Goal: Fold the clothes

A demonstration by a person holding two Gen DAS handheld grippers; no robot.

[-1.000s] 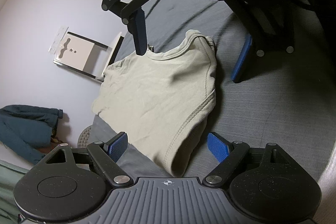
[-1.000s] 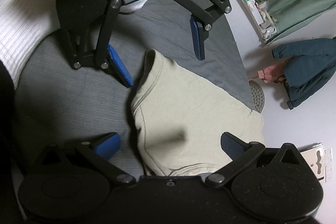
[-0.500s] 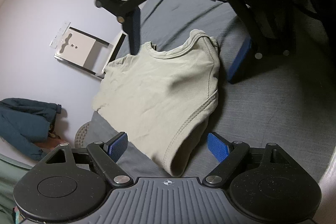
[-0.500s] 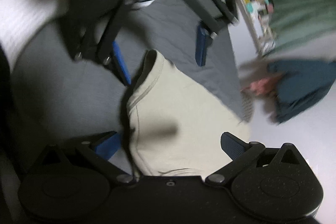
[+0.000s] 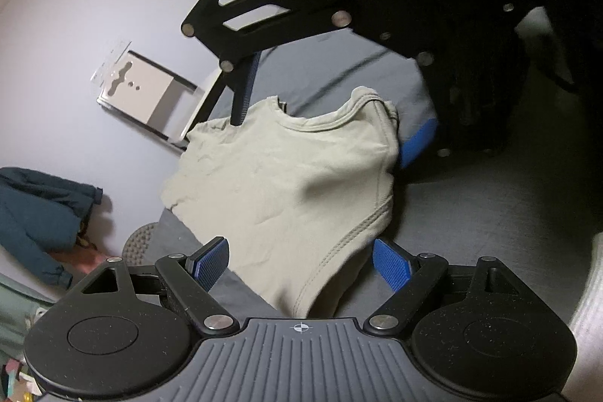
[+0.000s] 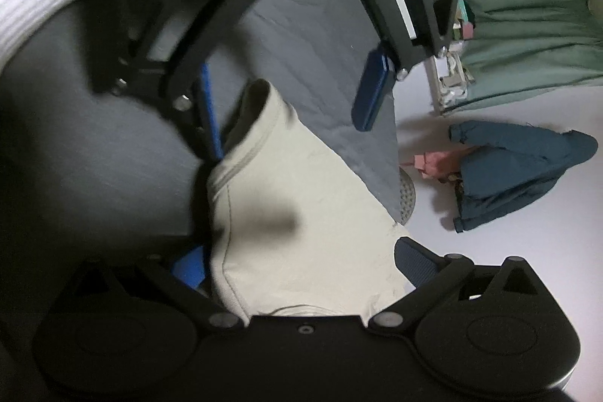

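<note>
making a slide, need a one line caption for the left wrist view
Open left gripper and open right gripper straddle opposite ends of a beige shirt on the grey bed.

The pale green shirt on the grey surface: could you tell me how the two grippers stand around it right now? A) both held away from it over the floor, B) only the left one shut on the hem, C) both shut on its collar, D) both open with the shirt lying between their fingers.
D: the left gripper and right gripper each show blue pads spread wide, with the pale green shirt lying unclamped between them.
</note>
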